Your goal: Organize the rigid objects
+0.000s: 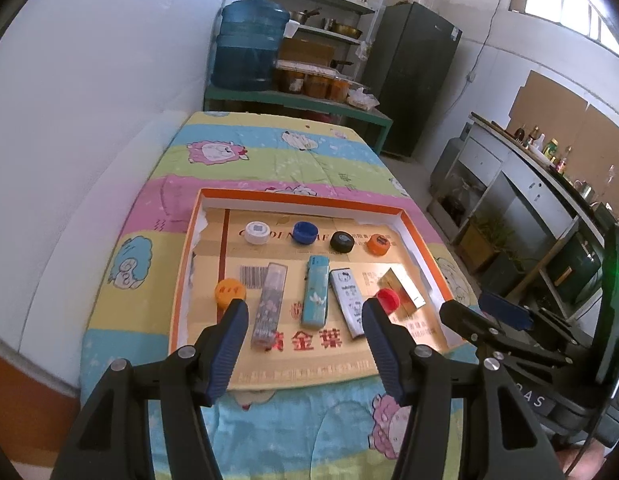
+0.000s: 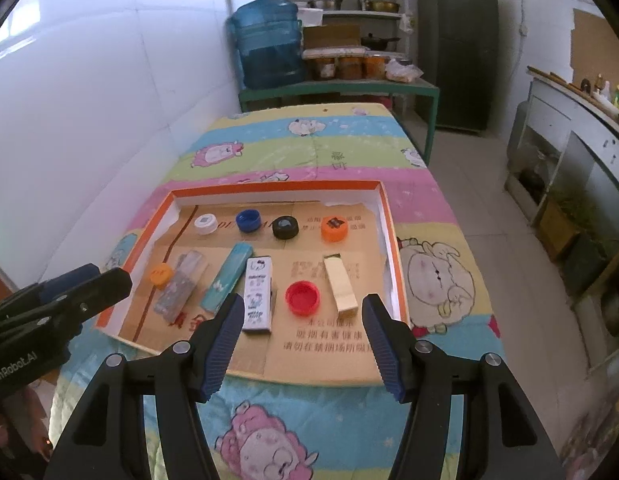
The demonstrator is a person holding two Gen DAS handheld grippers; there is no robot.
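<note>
Hovering wide and empty, both tongs, left (image 1: 303, 314) and right (image 2: 303, 310), face the tray (image 2: 393, 240).

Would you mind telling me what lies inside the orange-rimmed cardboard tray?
Inside the orange-rimmed cardboard tray: six bottle caps and four slim lighters on printed cardboard. Anything beneath that cardboard is hidden.

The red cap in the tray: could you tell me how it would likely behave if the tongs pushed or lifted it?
The red cap lies open side up on flat cardboard, so it would probably slide rather than roll. It looks like a small, hollow piece of plastic, so likely light and stiff. Its round wall may slip between the pads unless gripped across the middle.
</note>
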